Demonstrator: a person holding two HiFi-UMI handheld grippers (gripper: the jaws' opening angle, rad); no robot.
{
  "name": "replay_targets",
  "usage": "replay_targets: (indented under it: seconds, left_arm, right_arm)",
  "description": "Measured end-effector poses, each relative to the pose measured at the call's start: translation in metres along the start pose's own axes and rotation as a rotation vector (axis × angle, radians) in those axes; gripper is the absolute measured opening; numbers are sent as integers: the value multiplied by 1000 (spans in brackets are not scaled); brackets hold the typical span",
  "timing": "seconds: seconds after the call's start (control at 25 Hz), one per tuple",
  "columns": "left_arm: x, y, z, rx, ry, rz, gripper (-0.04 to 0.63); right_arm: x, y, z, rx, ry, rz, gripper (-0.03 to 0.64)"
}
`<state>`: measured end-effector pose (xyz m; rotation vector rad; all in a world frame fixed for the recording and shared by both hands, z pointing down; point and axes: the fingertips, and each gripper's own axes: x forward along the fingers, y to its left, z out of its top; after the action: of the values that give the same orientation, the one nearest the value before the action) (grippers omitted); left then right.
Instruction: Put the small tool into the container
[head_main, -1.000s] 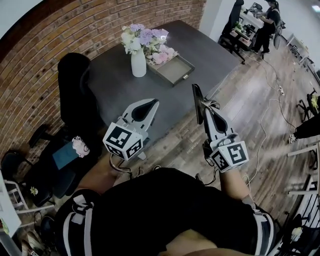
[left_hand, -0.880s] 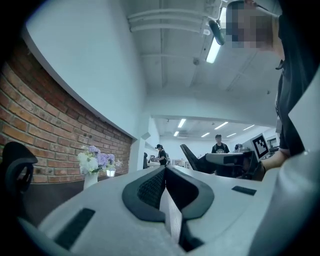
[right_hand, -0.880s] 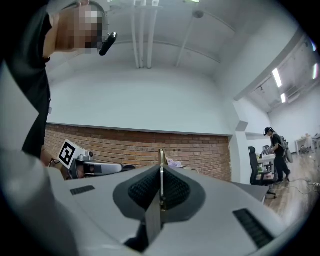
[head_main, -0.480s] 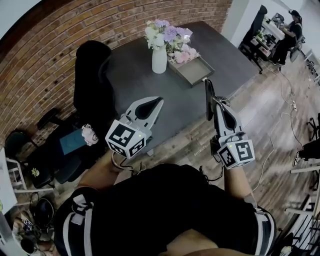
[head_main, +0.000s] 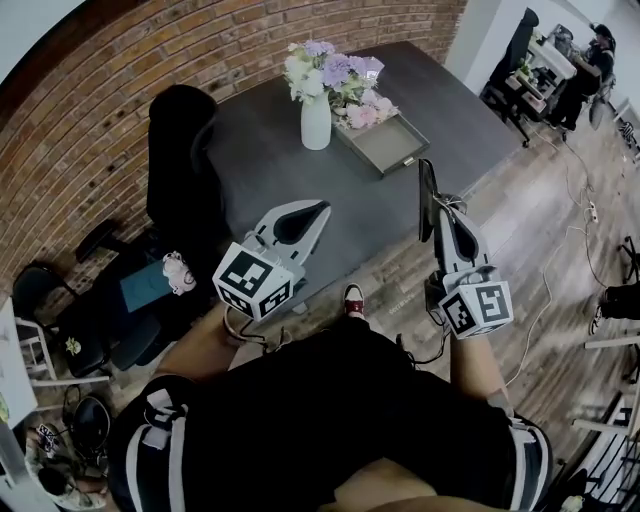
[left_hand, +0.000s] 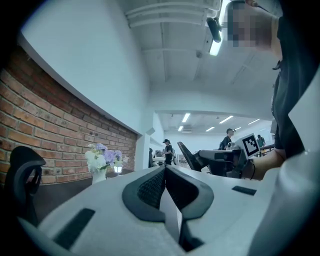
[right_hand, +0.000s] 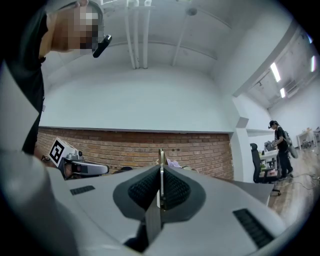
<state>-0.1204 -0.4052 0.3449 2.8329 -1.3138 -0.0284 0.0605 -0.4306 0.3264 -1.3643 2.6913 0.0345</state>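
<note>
My right gripper (head_main: 426, 178) is shut on a small, thin flat metal tool (right_hand: 160, 159) that sticks up a little past the pads (right_hand: 172, 189). It is raised over the wooden floor, just off the dark table's (head_main: 250, 170) near corner. A grey rectangular tray container (head_main: 385, 143) lies on that table beside a white vase of flowers (head_main: 316, 118), beyond the right gripper's tip. My left gripper (head_main: 312, 210) hangs over the table's near edge, shut with nothing between its jaws (left_hand: 164, 171). Both grippers are well short of the tray.
A black office chair (head_main: 185, 150) stands at the table's left side, and a lower seat (head_main: 130, 300) with a teal item is nearer me. My shoe (head_main: 353, 298) shows on the wooden floor (head_main: 540, 230). People work at desks (head_main: 555, 60) at the far right; cables cross the floor.
The table, vase and tray have shifted right and closer in the head view as I stepped toward them. Both grippers stayed shut and rose slightly. A shoe has come into view.
</note>
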Motion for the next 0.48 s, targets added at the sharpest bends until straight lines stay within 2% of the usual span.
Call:
replay_targets:
  seconds: [0.48]
  left_arm:
    - [71, 22, -2, 4, 10, 16, 9]
  right_arm:
    - [54, -66, -9, 26, 3, 30, 5]
